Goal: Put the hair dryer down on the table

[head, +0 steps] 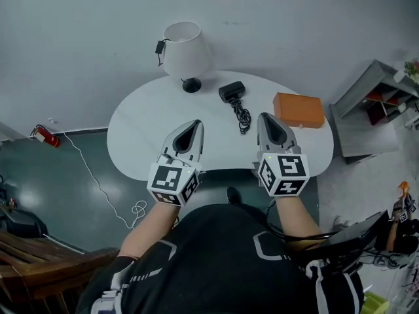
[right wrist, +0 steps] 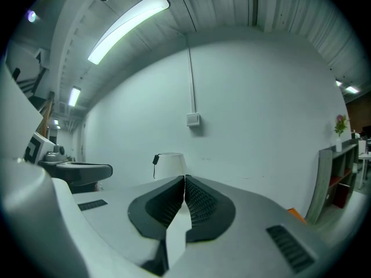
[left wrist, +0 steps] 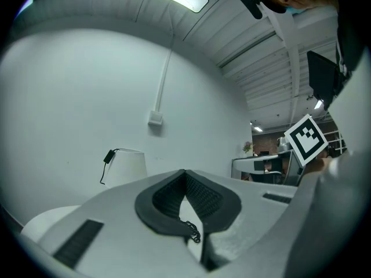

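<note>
The black hair dryer lies on the white table at the back middle, and its coiled cord trails toward me. Neither gripper touches it. My left gripper hovers over the table's front, left of the cord, jaws shut and empty. A bit of the cord shows through the gap below its tips. My right gripper is just right of the cord, also shut on nothing.
A white lamp with a black base stands at the table's back left. An orange box lies at the right. A grey shelf unit stands beyond the table's right edge. A white cable runs across the floor at left.
</note>
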`<state>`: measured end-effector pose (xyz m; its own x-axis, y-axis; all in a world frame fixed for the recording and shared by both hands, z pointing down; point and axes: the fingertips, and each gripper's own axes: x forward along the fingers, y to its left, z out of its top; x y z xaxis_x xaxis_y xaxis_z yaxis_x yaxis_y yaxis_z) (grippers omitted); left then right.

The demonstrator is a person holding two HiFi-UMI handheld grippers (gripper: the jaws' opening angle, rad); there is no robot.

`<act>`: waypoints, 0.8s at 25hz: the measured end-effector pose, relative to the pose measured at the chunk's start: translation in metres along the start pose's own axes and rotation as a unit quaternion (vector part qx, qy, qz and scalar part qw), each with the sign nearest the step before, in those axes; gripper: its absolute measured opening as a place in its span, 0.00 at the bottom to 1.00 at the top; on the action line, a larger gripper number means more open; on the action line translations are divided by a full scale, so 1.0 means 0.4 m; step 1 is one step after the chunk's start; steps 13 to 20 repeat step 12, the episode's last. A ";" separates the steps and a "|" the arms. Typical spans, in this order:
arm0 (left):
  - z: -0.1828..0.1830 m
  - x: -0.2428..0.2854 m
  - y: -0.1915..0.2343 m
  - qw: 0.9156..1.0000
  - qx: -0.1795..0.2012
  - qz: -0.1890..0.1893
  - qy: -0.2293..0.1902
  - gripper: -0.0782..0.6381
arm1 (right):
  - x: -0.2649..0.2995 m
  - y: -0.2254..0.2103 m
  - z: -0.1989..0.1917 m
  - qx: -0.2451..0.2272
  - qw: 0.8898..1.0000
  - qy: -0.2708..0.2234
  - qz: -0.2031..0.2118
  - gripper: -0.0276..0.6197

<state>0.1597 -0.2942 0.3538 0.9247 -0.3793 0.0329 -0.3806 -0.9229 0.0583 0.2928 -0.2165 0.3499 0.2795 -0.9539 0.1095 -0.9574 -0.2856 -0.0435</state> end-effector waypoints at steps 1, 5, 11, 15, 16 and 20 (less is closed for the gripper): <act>0.001 0.002 -0.001 1.000 0.001 0.000 0.000 0.12 | 0.000 -0.002 0.001 0.000 1.000 0.000 0.000 0.08; 0.003 0.005 -0.003 1.000 0.004 0.002 0.001 0.12 | 0.002 -0.008 0.000 0.002 1.000 0.000 -0.002 0.08; 0.005 0.009 0.000 1.000 0.004 0.002 -0.004 0.12 | 0.009 -0.012 -0.004 -0.003 1.000 0.003 -0.003 0.08; 0.005 0.009 -0.001 1.000 0.005 0.001 -0.006 0.12 | 0.010 -0.012 -0.007 -0.003 1.000 0.004 -0.004 0.08; 0.005 0.009 -0.001 1.000 0.005 0.001 -0.006 0.12 | 0.010 -0.012 -0.007 -0.003 1.000 0.004 -0.004 0.08; 0.005 0.009 -0.001 1.000 0.005 0.001 -0.006 0.12 | 0.010 -0.012 -0.007 -0.003 1.000 0.004 -0.004 0.08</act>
